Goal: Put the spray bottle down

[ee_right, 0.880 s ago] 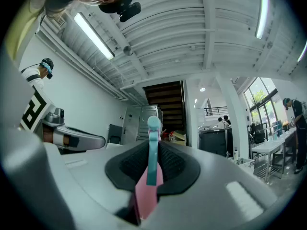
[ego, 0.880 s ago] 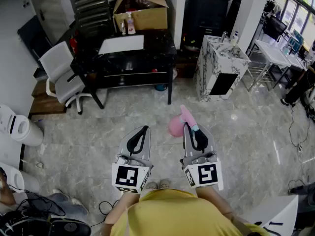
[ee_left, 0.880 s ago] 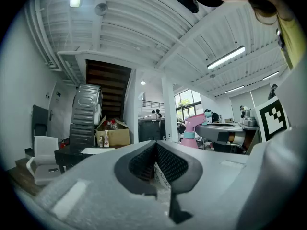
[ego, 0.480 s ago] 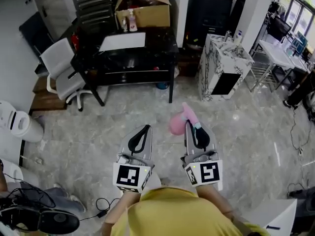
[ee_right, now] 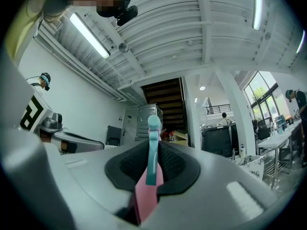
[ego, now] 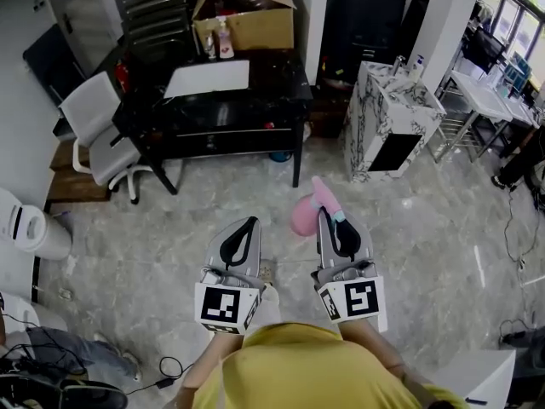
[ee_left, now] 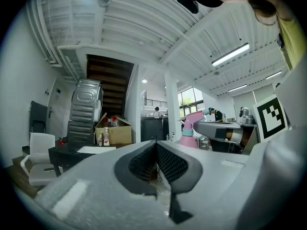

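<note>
Head view places both claws side by side just ahead of our yellow shirt (ego: 298, 373), each with its marker cube (ego: 225, 307) at the rear.

We read the left claw (ego: 247, 227) in the left gripper view. Its dark pads (ee_left: 141, 164) meet at the tips and nothing sits between them, so this claw is closed and empty.

The right claw (ego: 328, 220) is clamped on the spray bottle (ego: 304, 216). In the right gripper view, a pink section and a narrow teal part of the bottle stand upright between the pads (ee_right: 127, 164), which press on them from both sides. The bottle's pink body projects past the claw tips. It hangs above the grey marble floor (ego: 153, 245) and touches no surface.

In the left gripper view, the bottle shows to the right of the left claw, apart from it.

Farther out across the floor stands a black desk (ego: 272, 79). It carries a white sheet (ego: 209, 78) and a cardboard box (ego: 255, 28). We see a white chair (ego: 98, 130) left of the desk and a marbled cabinet (ego: 383, 118) to its right.
</note>
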`<action>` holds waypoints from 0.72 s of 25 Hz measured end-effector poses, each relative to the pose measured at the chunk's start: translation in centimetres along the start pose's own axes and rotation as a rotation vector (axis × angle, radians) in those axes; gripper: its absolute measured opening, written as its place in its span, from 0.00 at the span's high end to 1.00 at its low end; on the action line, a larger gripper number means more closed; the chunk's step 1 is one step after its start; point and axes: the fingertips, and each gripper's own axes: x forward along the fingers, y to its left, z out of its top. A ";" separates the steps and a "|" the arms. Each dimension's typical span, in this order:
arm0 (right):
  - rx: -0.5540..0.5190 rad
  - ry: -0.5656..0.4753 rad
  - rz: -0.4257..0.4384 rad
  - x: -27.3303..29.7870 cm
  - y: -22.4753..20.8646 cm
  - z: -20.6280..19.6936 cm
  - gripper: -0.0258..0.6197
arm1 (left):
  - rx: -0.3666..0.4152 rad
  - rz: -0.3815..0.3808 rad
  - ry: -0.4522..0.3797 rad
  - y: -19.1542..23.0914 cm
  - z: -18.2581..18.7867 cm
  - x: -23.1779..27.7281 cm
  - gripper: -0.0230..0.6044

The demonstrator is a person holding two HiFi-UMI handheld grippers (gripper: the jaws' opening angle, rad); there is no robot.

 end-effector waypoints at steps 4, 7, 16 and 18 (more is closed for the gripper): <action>-0.011 0.008 -0.006 6.4 -1.2 -1.4 0.89 | 0.010 -0.016 -0.003 4.0 0.3 5.2 0.97; -0.019 0.013 -0.013 11.5 -2.3 -2.2 0.89 | 0.011 -0.030 -0.007 7.2 0.9 9.5 0.97; -0.040 0.028 -0.060 23.4 -5.8 -4.8 0.89 | 0.019 -0.087 0.000 14.3 0.6 20.7 0.97; -0.043 0.030 -0.067 25.1 -6.5 -5.4 0.89 | 0.005 -0.101 0.008 15.2 0.1 22.3 0.97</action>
